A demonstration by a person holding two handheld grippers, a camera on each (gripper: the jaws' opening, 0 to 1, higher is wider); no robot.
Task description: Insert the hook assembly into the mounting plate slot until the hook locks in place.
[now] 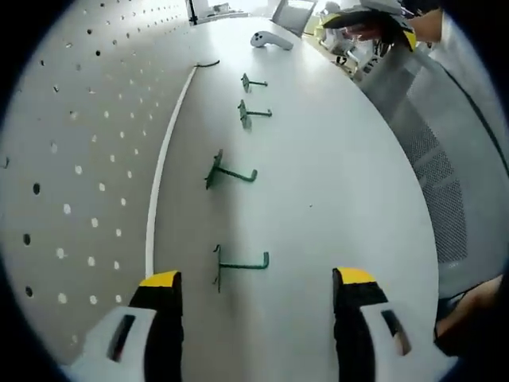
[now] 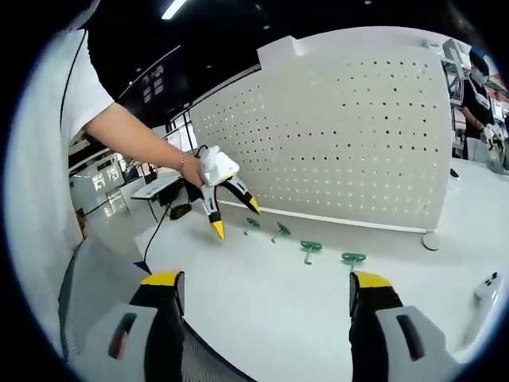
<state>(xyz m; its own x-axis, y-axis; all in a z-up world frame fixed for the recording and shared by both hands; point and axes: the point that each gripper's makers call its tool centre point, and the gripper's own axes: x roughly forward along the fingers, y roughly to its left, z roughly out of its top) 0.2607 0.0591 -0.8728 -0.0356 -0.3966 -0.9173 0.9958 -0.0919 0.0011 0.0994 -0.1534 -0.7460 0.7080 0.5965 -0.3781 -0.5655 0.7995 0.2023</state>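
Note:
Four green hook assemblies lie in a row on the white table: the nearest hook (image 1: 242,263), a second (image 1: 231,171), and two farther ones (image 1: 253,113). The white perforated mounting plate (image 1: 71,159) stands upright along the table's left side. My left gripper (image 1: 256,278) is open and low over the table, with the nearest hook just ahead between its jaws, untouched. In the right gripper view the mounting plate (image 2: 334,135) faces me, with the hooks (image 2: 310,248) in front of it. There a hand holds the left gripper (image 2: 236,216) open near the row's left end. My right gripper (image 2: 266,280) is open, empty and well back.
A white hand controller (image 1: 270,40) lies at the table's far end and also shows as the controller (image 2: 485,294) at the right. A grey mesh chair (image 1: 445,183) stands beside the table edge. A round base (image 2: 430,240) supports the plate's corner. Another person (image 2: 477,103) works far right.

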